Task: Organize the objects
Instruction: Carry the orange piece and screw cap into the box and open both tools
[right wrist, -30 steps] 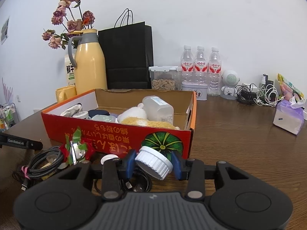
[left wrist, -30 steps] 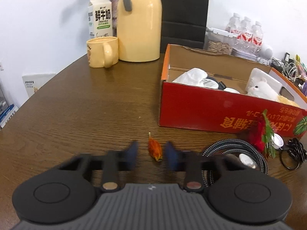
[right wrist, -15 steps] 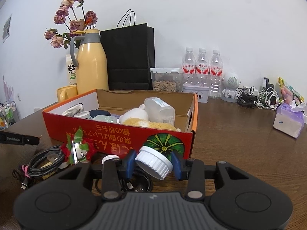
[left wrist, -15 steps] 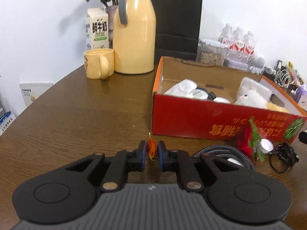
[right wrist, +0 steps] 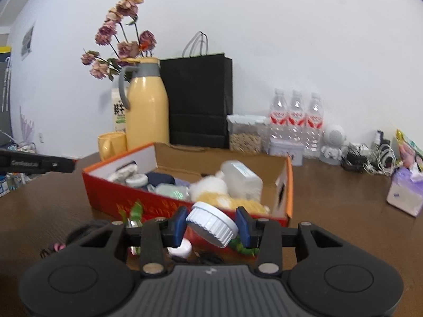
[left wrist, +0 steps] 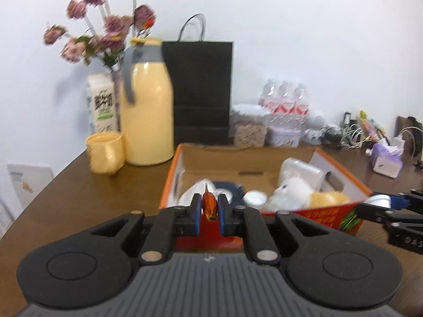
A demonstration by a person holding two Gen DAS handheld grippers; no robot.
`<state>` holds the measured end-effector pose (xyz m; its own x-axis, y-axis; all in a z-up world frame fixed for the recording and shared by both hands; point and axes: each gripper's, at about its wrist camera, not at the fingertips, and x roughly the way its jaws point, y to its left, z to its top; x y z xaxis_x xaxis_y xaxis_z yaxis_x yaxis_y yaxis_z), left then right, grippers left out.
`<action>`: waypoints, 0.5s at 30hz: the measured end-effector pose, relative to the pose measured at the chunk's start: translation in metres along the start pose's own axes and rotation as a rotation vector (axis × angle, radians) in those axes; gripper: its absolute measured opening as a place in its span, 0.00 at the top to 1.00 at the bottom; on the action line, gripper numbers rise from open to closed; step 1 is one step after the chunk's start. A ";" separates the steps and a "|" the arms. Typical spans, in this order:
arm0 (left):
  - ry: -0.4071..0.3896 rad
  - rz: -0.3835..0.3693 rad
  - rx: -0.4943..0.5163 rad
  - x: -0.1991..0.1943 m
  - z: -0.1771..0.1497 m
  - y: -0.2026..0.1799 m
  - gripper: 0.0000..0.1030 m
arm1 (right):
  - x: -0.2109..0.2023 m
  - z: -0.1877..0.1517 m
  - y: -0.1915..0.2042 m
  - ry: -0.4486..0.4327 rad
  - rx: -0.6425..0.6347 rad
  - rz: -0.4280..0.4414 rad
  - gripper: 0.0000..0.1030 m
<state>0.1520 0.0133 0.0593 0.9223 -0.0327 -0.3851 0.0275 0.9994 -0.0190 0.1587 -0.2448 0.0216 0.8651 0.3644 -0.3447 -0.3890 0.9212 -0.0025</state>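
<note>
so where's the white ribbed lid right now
In the right wrist view the white ribbed lid sits tilted, clamped in the right gripper, in front of the red box.

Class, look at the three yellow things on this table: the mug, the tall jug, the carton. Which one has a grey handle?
The tall yellow jug: a grey handle curves down from its grey collar. The mug beside it is all yellow; the carton behind is white, with no handle.

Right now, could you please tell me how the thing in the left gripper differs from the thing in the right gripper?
The left gripper pinches a small orange-red petal; the right gripper clamps a white ribbed cap. The petal is thin, so that gripper is nearly closed; the cap is wider and keeps its gripper further apart. The petal stands upright; the cap sits tilted. Both are held near the red box.
</note>
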 end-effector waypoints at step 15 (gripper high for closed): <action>-0.028 -0.012 -0.030 0.084 0.034 -0.032 0.87 | 0.097 0.050 0.018 -0.030 0.012 0.035 0.63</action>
<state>0.2417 -0.0212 0.0591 0.9324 -0.0440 -0.3587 0.0273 0.9983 -0.0514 0.2516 -0.1856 0.0352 0.8600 0.4004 -0.3162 -0.4157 0.9092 0.0208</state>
